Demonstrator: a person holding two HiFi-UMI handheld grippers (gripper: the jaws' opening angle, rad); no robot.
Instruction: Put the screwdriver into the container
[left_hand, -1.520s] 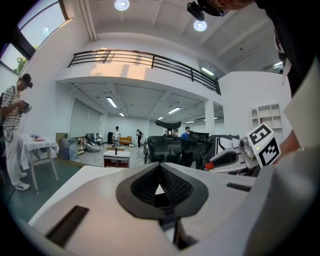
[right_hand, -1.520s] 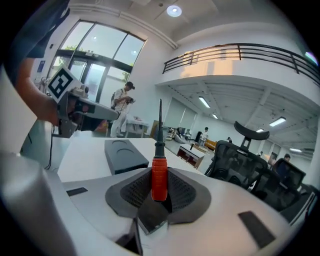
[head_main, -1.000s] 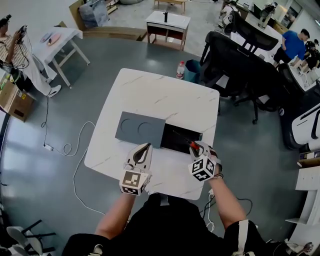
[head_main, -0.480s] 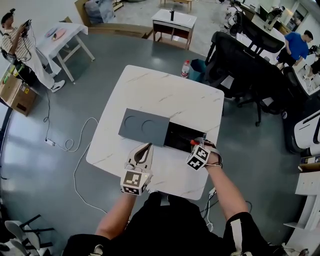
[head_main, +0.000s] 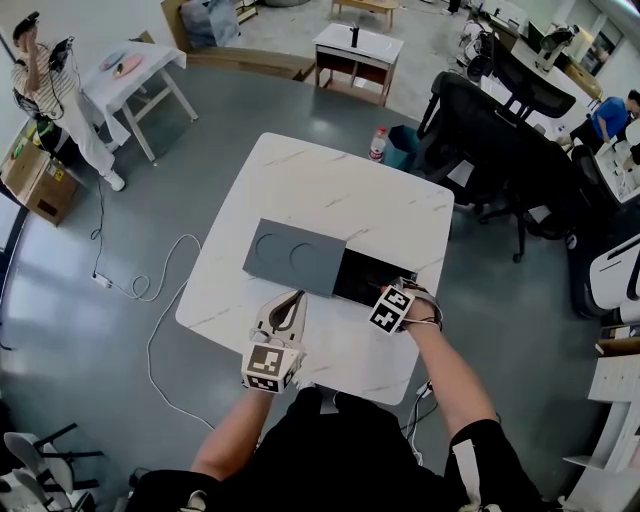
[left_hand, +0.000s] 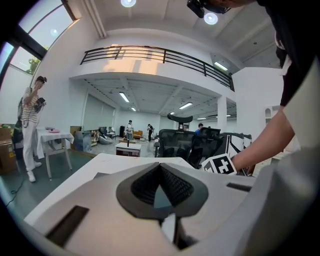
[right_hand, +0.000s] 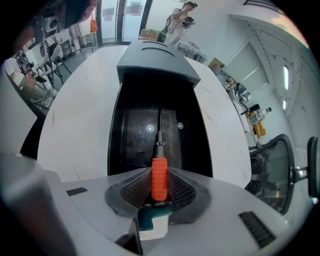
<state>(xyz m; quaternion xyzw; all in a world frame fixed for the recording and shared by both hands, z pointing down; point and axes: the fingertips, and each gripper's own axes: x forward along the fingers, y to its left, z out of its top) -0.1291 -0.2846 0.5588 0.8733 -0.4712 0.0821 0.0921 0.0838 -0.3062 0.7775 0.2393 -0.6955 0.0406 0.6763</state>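
The screwdriver (right_hand: 159, 176) has a ribbed orange handle and a thin dark shaft that points down into the open black container (right_hand: 116, 125). My right gripper (right_hand: 159, 182) is shut on the handle, at the container's near right edge (head_main: 365, 285); in the head view its marker cube (head_main: 392, 310) hides the tool. The container's grey lid (head_main: 295, 257) with two round recesses is slid off to the left. My left gripper (head_main: 283, 312) rests on the table in front of the lid, jaws together and holding nothing.
The container sits on a white marble table (head_main: 330, 190). Black office chairs (head_main: 490, 120) stand to the right, a bottle (head_main: 377, 145) sits on the floor beyond the table, and a cable (head_main: 150, 300) lies on the floor at left. A person (head_main: 60, 90) stands far left.
My right gripper has tipped forward and down with the screwdriver, bringing its shaft over the container's opening. The left gripper has stayed where it was.
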